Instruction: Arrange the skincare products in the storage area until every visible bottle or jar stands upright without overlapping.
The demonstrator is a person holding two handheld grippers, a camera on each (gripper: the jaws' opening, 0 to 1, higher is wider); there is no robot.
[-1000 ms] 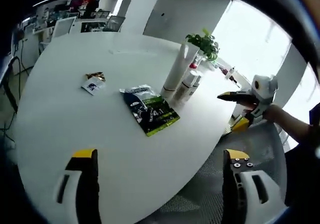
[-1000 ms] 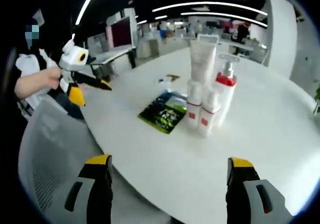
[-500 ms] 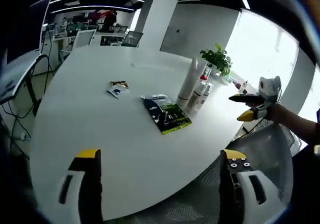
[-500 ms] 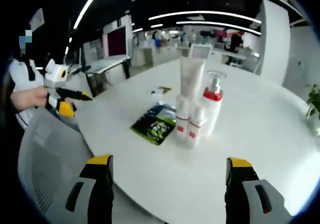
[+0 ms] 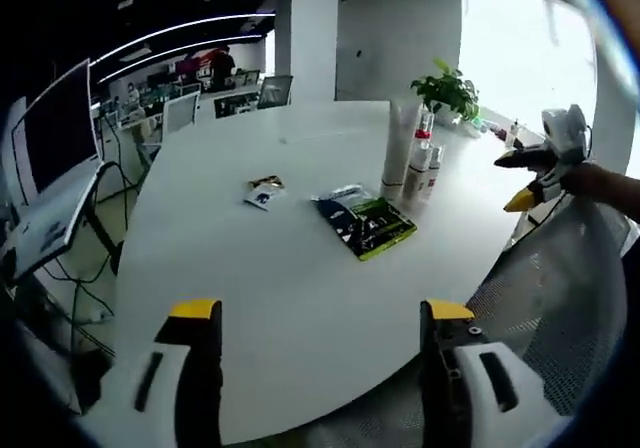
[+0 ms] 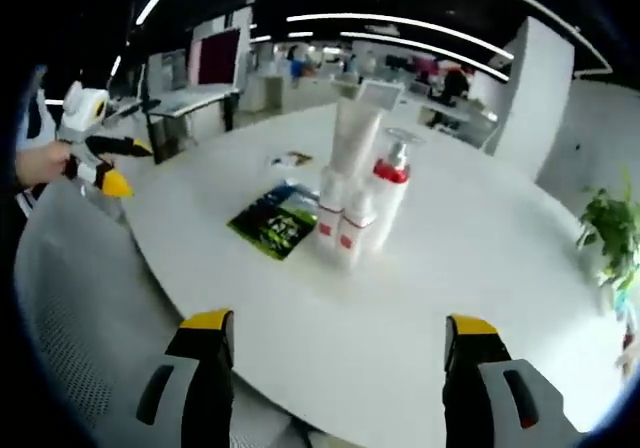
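I hold my left hand-held gripper (image 5: pixel 318 368) with its yellow-tipped jaws spread wide and nothing between them, above the near edge of the big round white desk (image 5: pixel 250 288). My right hand-held gripper (image 6: pixel 338 373) is just as wide apart and empty, at the desk's edge on the other side. The skincare products stand together in a tight upright cluster toward the middle of the desk: a tall white squeeze tube standing on its cap (image 6: pixel 352 140), a white pump bottle with a red collar (image 6: pixel 389 193) just beside it, and two small white bottles with red labels (image 6: pixel 340 228) touching one another in front. What is inside any of them I cannot tell, and the writing on their labels is too small to read. Beside the cluster a flat dark blue and green foil pouch (image 6: pixel 272 221) lies on the desk, its print blurred. Farther off lies a small white and gold sachet (image 5: pixel 263 192), well apart from the bottles. A potted green plant (image 5: pixel 449 90) stands at the far edge near the window. In the left gripper view the cluster (image 5: pixel 410 158) stands just past the pouch (image 5: pixel 367 223), and my right hand-held gripper (image 5: pixel 545 158) shows beyond a grey mesh chair back (image 5: pixel 560 298).
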